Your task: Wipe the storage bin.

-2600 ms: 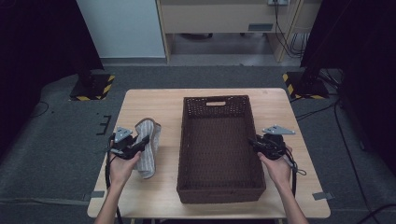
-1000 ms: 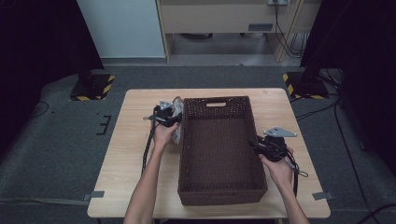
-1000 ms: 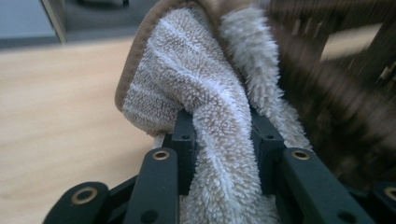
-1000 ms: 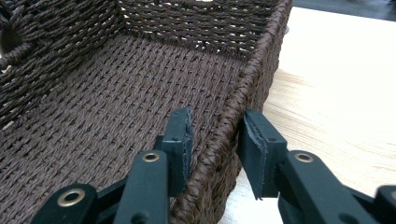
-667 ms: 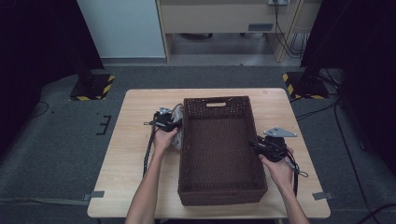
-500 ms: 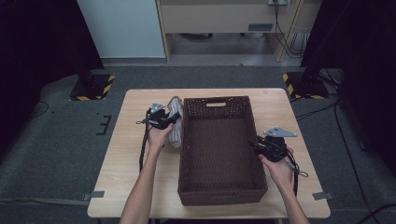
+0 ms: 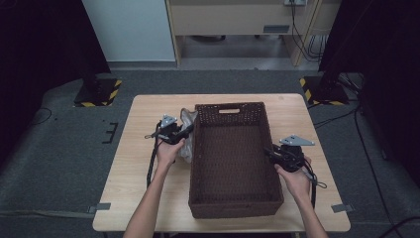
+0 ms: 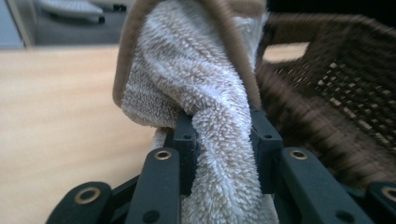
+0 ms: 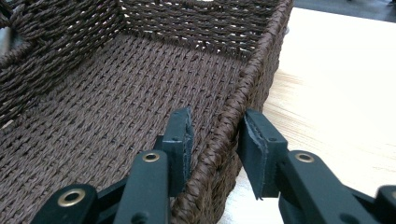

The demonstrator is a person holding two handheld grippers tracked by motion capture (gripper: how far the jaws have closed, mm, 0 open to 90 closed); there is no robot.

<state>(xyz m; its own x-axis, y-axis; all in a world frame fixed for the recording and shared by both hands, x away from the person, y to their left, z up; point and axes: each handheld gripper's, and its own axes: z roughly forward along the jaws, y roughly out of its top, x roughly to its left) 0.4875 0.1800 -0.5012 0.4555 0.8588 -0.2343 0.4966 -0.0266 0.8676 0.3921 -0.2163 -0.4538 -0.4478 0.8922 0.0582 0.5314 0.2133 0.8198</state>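
On the left side of the pale wooden surface (image 7: 143,148) we have our left tongs (image 7: 174,133) clenched on a fluffy grey-white towel with a tan trim (image 8: 196,93); in the left gripper view the pile bulges between the two black jaws, so the grip looks firm. The towel hangs bunched from the tongs just beside the left wall of the dark brown woven rectangular basket (image 7: 233,198), close to its far left corner, and we judge it is held up off the surface so that it can be carried over the rim and let down inside. The basket's floor is bare, with nothing lying in it. On the right, our right tongs (image 7: 277,154) straddle the basket's right wall: in the right gripper view one jaw stands inside and the other outside the braided rim (image 9: 233,116), pinching the weave between them. We take this hold as a brace, keeping the light basket from sliding or tipping when the towel drags across its opposite edge. The towel is not yet over the rim.
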